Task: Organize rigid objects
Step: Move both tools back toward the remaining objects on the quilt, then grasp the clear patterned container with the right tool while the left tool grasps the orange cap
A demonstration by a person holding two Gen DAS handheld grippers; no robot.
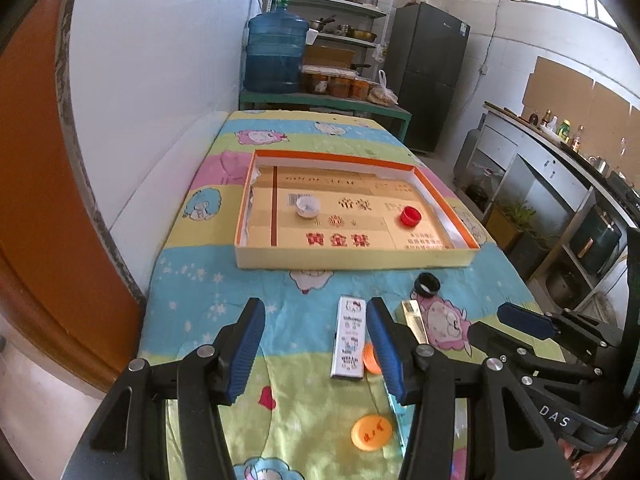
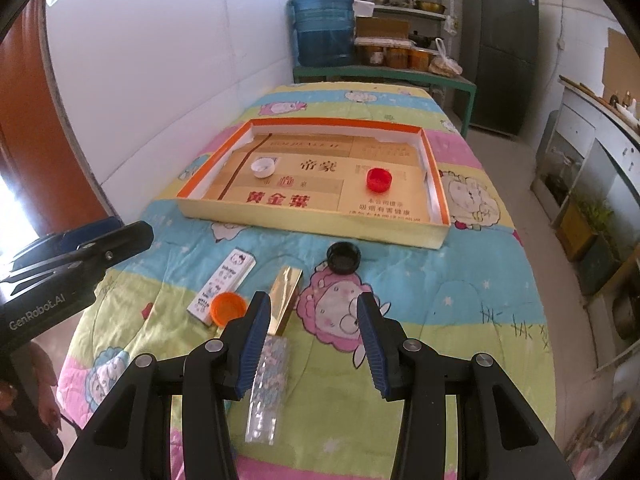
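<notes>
The work surface is a table under a soft cartoon-print quilt [image 2: 460,280], set against a white wall in a kitchen.

Nearest the grippers lie the loose items. The left gripper [image 1: 316,344] stands with jaws wide apart and nothing between the pads; the white box [image 1: 350,336] lies just inside its right finger, not gripped. An orange cap [image 1: 372,432] lies nearer still, and a second orange cap [image 2: 228,308] leans against the white box's end. The right gripper [image 2: 312,344] is likewise about half open and empty; the gold box [image 2: 286,300] sits at its left finger, with a clear glitter sleeve [image 2: 268,392] lying below that finger.

Beyond these, the black cap [image 2: 344,258] rests on the quilt just short of the tray [image 2: 312,232]. The tray holds a white cap [image 2: 263,167] at the left and a red cap [image 2: 379,179] at the right.

Likely faults from this position:
- The white box and the leaning orange cap touch. Closing on either may drag or flip the other.
- The gold box is off-centre to the right gripper. Closing as is would likely push it sideways, not clamp it.
- The quilt yields. A low approach may snag cloth between the pads.
- Both grippers work close together; crossing reaches risk a collision.
- Caps are low and round; a pinch on the rim may let them squirt out.
</notes>
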